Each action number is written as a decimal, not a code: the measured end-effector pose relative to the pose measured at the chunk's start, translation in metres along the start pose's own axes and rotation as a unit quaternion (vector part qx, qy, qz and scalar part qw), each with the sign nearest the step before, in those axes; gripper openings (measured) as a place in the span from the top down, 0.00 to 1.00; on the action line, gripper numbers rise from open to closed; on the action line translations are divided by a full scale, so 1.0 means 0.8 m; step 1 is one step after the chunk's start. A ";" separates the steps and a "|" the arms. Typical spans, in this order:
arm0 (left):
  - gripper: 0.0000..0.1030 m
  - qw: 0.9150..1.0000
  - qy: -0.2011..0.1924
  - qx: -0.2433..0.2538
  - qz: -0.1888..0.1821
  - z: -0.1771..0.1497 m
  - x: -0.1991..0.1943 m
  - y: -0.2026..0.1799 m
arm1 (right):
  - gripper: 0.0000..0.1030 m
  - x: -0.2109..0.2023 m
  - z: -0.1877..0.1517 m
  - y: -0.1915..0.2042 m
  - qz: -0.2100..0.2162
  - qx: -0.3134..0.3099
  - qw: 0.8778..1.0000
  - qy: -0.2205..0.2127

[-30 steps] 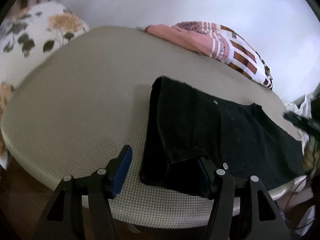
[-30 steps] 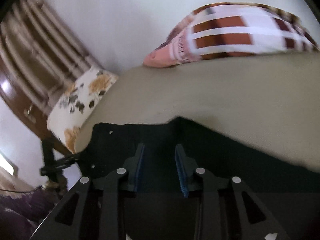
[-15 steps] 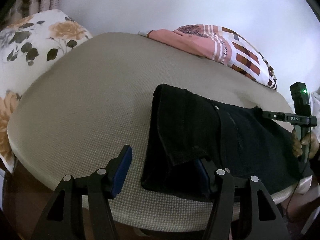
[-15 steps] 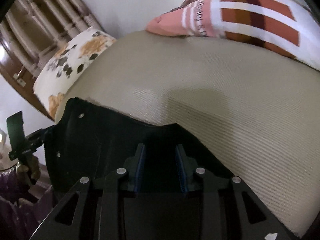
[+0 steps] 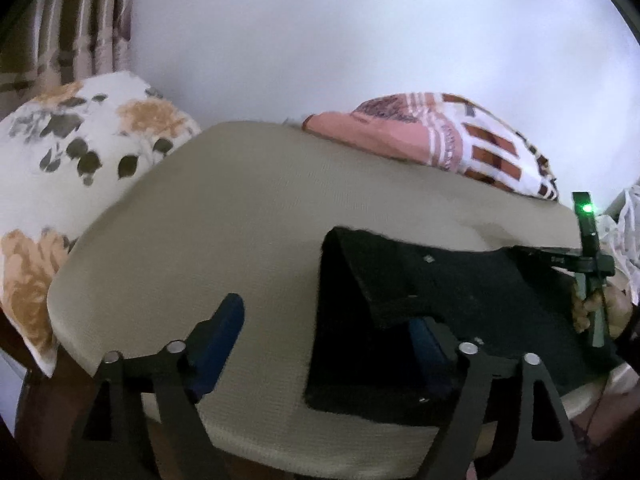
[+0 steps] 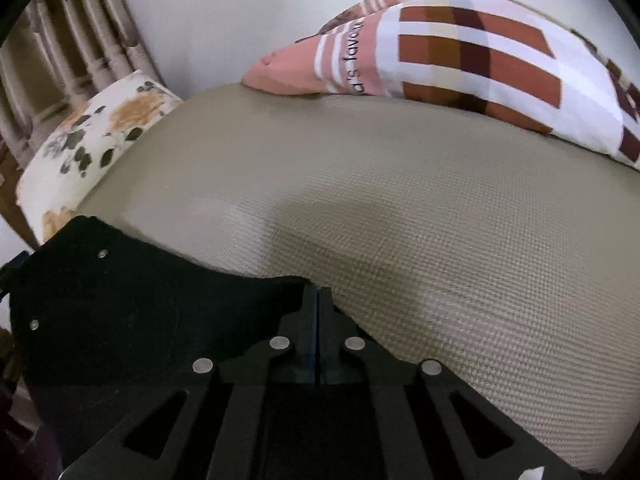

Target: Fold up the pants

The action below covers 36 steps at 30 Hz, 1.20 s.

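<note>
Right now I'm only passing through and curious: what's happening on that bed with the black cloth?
A person with a gripper in each hand is folding black pants on the beige mattress. The right gripper has its jaws shut on an edge of the pants. The left gripper is open, one jaw over bare mattress and the other under a folded flap of the pants. Two pillows lie at the far side, apart from the pants.

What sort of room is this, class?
Probably a bedroom: a beige mattress carries black pants, with a floral pillow and a plaid pillow beside a plain wall.
</note>
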State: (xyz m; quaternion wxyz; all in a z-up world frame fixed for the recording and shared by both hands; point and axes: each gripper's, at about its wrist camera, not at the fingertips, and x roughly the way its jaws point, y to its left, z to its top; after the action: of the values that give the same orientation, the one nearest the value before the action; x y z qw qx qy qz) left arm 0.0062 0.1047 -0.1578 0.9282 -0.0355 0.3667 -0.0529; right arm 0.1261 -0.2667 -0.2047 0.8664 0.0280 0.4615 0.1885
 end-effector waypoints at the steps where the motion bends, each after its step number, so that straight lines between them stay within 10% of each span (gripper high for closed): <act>1: 0.17 1.000 0.012 -0.008 0.002 -0.001 0.005 0.006 | 1.00 0.000 0.000 0.001 -0.006 -0.002 1.000 0.000; 13: 0.10 0.997 0.061 0.031 0.036 -0.006 0.017 0.001 | 0.98 -0.004 0.003 -0.023 -0.008 0.056 0.998 -0.018; 19: 0.00 0.991 0.130 -0.008 -0.025 -0.012 0.052 0.048 | 0.96 -0.004 0.003 -0.023 -0.018 0.063 0.998 -0.019; 26: 0.00 0.988 0.126 0.042 -0.077 -0.009 0.054 0.053 | 0.97 -0.004 0.001 -0.033 -0.022 0.088 0.996 -0.024; 36: 0.00 0.956 0.231 0.104 -0.149 -0.005 0.077 0.059 | 0.94 -0.006 -0.002 -0.036 -0.023 0.098 0.994 -0.030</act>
State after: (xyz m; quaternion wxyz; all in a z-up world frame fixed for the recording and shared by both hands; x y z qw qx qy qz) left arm 0.0515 0.1440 -0.2071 0.7983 0.0204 0.5540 -0.2353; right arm 0.1310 -0.2955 -0.2081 0.8771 0.1076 0.4520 0.1215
